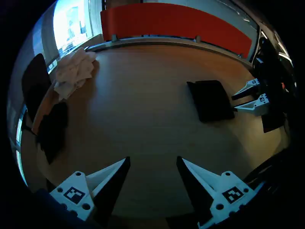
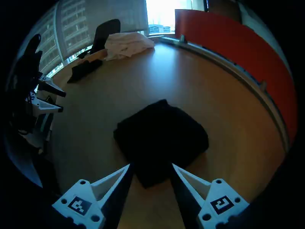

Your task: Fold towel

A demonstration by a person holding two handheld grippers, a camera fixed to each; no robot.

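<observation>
Both wide open, nothing held. Right hand-held gripper (image 2: 150, 168) sits at the near edge of the dark towel (image 2: 162, 137) at centre frame. It looks folded flat, probably just squared up. Left hand-held gripper (image 1: 152, 166) hangs over bare desk (image 1: 145, 114). Pale cloth pile (image 2: 126, 44) upper left, well apart, with open room all round.

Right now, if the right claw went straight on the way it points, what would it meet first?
Probably the dark folded towel lying just ahead of the right claw; depth is unclear.

Towel (image 2: 162, 139) lies on table (image 2: 126, 87) before right claw (image 2: 150, 165).
</observation>
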